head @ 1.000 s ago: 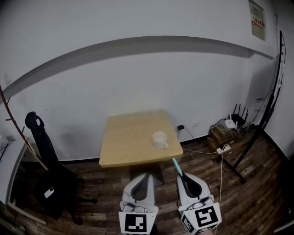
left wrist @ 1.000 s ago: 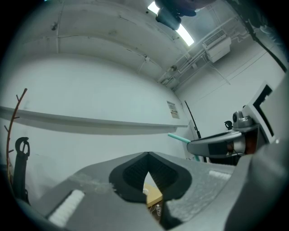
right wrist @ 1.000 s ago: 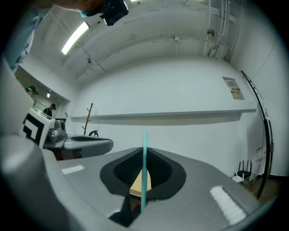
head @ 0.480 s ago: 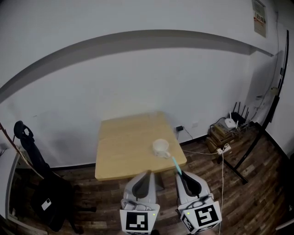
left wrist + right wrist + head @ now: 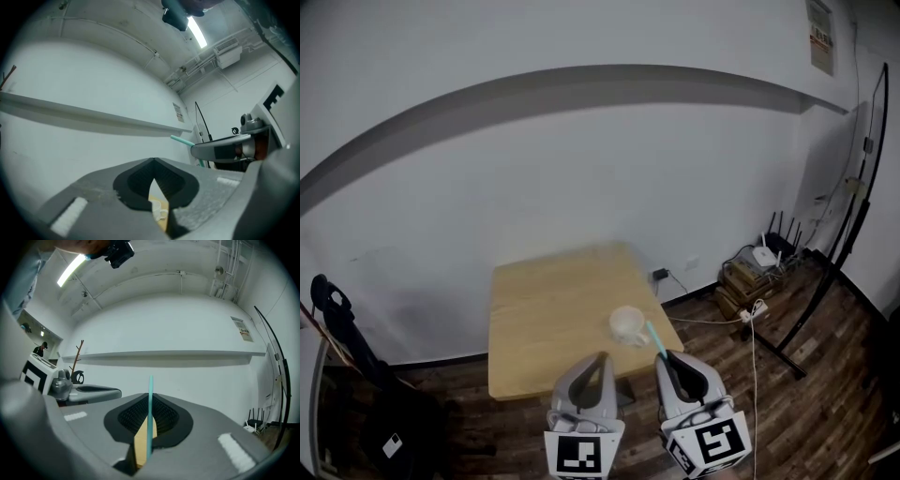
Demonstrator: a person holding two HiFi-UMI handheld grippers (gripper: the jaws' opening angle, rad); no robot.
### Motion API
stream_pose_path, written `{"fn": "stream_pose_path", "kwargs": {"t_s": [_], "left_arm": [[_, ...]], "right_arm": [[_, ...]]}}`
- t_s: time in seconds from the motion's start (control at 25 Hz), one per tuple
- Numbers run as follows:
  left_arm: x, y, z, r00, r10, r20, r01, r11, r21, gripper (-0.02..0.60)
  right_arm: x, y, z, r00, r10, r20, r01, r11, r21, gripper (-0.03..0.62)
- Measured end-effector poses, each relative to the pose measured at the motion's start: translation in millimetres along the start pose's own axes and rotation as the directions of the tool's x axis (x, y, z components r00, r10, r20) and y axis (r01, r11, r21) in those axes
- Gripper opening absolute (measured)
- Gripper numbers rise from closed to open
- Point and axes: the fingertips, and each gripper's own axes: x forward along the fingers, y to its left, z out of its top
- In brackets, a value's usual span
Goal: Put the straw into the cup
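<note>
My left gripper (image 5: 599,361) hangs in front of the wooden table (image 5: 534,309), its jaws pressed together with nothing between them. The white cup (image 5: 627,325) stands upright near the table's front right corner. My right gripper (image 5: 668,360) is clamped on the teal straw (image 5: 653,335), which sticks out past the jaws, its tip just beside the cup's right side.

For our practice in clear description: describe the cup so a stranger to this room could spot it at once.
Find the wooden table against the white wall. Near its front right corner stands the cup, the only thing on it. It is white and round with a handle, unlike the thin teal straw held beside it.
</note>
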Motion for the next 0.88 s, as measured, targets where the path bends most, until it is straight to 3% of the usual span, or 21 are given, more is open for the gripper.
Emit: {"fn": "stream_pose_path", "kwargs": {"t_s": [0.4,0.88], "left_arm": [[43,15,-31,0.998,-0.010,-0.057,0.010,1.000,-0.011,0.017],[124,37,-47,0.996,0.044,-0.077,-0.044,0.999,0.001,0.017]], "right_arm": [[44,-23,-19,1.000,0.001,-0.017,0.000,1.000,0.022,0.031],[118,-62,-35,0.996,0.085,-0.024,-0.084,0.995,0.054,0.031]]}}
